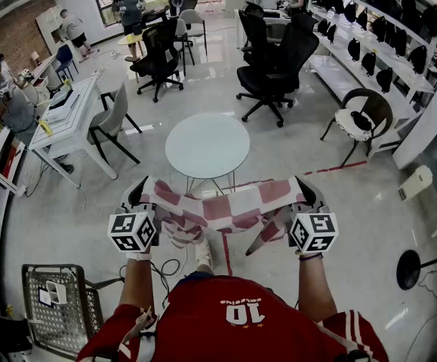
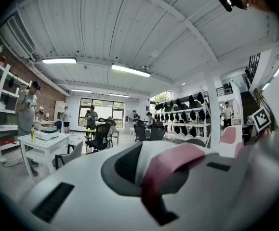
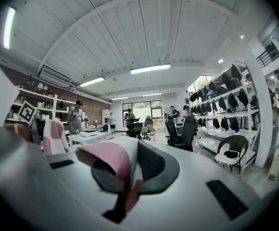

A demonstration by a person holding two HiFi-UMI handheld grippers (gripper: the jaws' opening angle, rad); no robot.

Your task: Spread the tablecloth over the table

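Left gripper [image 1: 137,195] is held level at the left, with one top corner of the tablecloth [image 1: 226,207] in its tips. In the left gripper view the jaws of the left gripper [image 2: 144,177] are fully closed on the tablecloth [image 2: 170,160]. A pink and white fold bulges out between the dark pads [image 2: 122,165].

The cloth hangs stretched between both grippers as a sagging band, with its lower part bunched and drooping toward the floor. It is soft woven fabric in pink and white checks, and wrinkled. It is in the air, just short of the table [image 1: 207,145] and not touching it. The table is round with a smooth pale top on thin legs, and sits ahead of the grippers, between them.

Right gripper [image 1: 306,191] is level at the right and pinches the other top corner. In the right gripper view the jaws of the right gripper [image 3: 129,174] are also fully closed, with a fold of the tablecloth [image 3: 105,160] clamped against the textured black pad [image 3: 151,162].

Both grippers have white, smooth plastic bodies, each with a marker cube at the back. A wire cart [image 1: 60,308] stands at lower left on the glossy floor.
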